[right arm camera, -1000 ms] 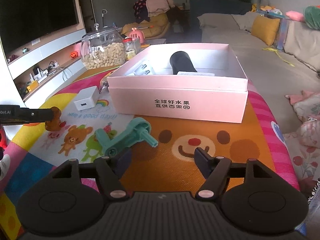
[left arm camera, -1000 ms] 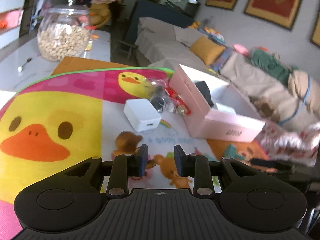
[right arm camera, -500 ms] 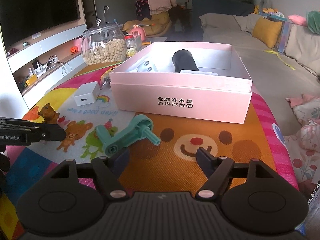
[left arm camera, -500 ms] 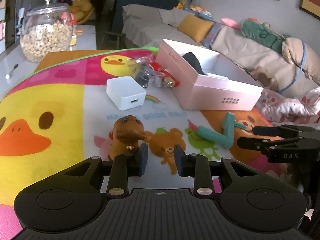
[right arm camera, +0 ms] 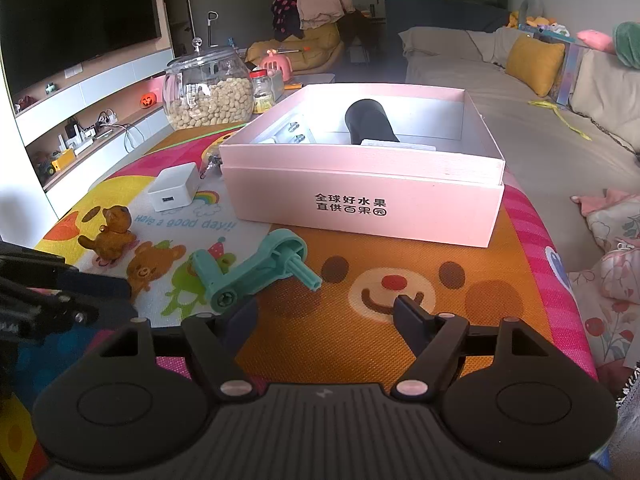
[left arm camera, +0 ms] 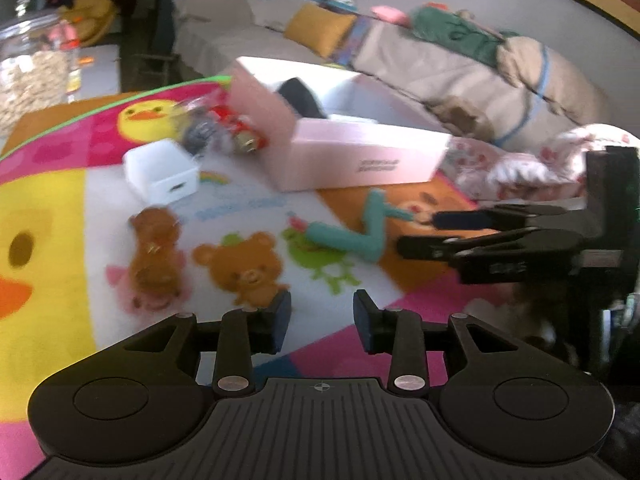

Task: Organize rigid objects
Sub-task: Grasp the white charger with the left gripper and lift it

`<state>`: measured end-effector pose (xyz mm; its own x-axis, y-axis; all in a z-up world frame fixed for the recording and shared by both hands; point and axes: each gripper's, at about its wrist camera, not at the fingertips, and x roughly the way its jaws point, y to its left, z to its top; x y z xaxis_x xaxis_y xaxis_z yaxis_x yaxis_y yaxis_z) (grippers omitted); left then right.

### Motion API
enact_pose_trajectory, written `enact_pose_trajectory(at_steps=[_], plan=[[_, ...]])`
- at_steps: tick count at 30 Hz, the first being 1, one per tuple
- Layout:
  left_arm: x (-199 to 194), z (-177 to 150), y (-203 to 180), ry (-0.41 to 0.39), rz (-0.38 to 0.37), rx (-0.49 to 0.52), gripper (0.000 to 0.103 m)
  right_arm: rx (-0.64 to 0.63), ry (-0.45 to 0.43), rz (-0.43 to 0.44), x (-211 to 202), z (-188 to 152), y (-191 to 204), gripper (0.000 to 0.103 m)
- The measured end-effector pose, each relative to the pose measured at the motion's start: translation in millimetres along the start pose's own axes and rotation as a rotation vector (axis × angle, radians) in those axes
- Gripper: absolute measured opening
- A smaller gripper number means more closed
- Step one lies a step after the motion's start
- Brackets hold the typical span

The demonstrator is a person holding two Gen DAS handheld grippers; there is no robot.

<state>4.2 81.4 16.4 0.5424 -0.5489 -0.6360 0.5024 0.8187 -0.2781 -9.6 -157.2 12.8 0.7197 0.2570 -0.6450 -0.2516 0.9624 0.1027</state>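
My left gripper (left arm camera: 322, 316) hangs released above the play mat (right arm camera: 460, 320), its jaws parted with nothing between them; its view is smeared, so small detail is hard to read there. My right gripper (right arm camera: 325, 316) is spread wide and empty too, low over the orange bear-face panel near the mat's front edge. The teal crank handle (right arm camera: 256, 272) lies flat on the mat just ahead of my right gripper's left finger (right arm camera: 240, 320), whose tip hides the crank's near end. The brown bear figurine (right arm camera: 110, 232) stands toward the mat's left edge, apart from the crank. The white charger block (right arm camera: 174, 186) sits further back, just beside the pink box (right arm camera: 360, 208), which stands open toward the far edge. Inside it I can make out a black cylinder (right arm camera: 370, 120) and some white pieces, but the near wall cuts off their lower parts. Behind the box's left corner a small clutter (left arm camera: 224, 128) is too blurred to name. A glass jar (right arm camera: 208, 88) of nuts stands beyond the mat.
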Motion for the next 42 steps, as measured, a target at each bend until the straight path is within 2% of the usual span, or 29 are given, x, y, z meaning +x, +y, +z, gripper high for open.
enact_pose_trajectory(at_steps=[2,3,5,7,9,11,14,16,17,18,20,25,27,30,34,38,42], plan=[[-12,13,-1,-0.078,0.028,0.006,0.038,0.000,0.000,0.000,0,0,0,0.075],[-19,22,3,-0.124,0.067,-0.011,0.038,0.001,-0.001,0.001,0,0,0,0.075],[-27,43,19,-0.196,0.167,-0.094,0.038,0.000,0.000,0.000,0,0,0,0.075],[-26,61,41,-0.231,0.236,-0.191,0.038,0.000,0.000,0.000,0,0,0,0.075],[-16,74,68,-0.212,0.272,-0.310,0.038,0.001,0.000,0.000,0,0,0,0.075],[0,79,93,-0.161,0.258,-0.433,0.038,0.001,0.000,0.000,0,0,0,0.075],[19,77,108,-0.114,0.268,-0.509,0.038,0.004,-0.002,0.004,0,0,-1,0.075],[30,74,105,-0.083,0.281,-0.491,0.038,0.007,-0.003,0.005,0,0,-1,0.075],[37,73,103,-0.062,0.272,-0.481,0.042,0.007,-0.003,0.006,0,0,-2,0.075],[40,72,100,-0.049,0.268,-0.464,0.051,0.007,-0.003,0.006,0,0,-2,0.075],[46,73,94,-0.028,0.270,-0.409,0.058,0.008,-0.004,0.007,0,0,-2,0.075],[47,81,79,-0.034,0.317,-0.314,0.058,0.008,-0.004,0.007,0,0,-2,0.075],[52,84,69,-0.012,0.359,-0.229,0.058,0.008,-0.004,0.006,0,0,-2,0.075],[69,85,59,0.042,0.408,-0.157,0.060,0.008,-0.004,0.006,0,0,-2,0.075],[81,88,59,0.038,0.445,-0.130,0.061,0.009,-0.004,0.007,0,0,-2,0.075],[85,91,62,0.034,0.451,-0.118,0.062,0.009,-0.004,0.007,0,0,-2,0.075],[85,89,62,0.029,0.453,-0.067,0.059,0.009,-0.004,0.007,0,0,-2,0.075]])
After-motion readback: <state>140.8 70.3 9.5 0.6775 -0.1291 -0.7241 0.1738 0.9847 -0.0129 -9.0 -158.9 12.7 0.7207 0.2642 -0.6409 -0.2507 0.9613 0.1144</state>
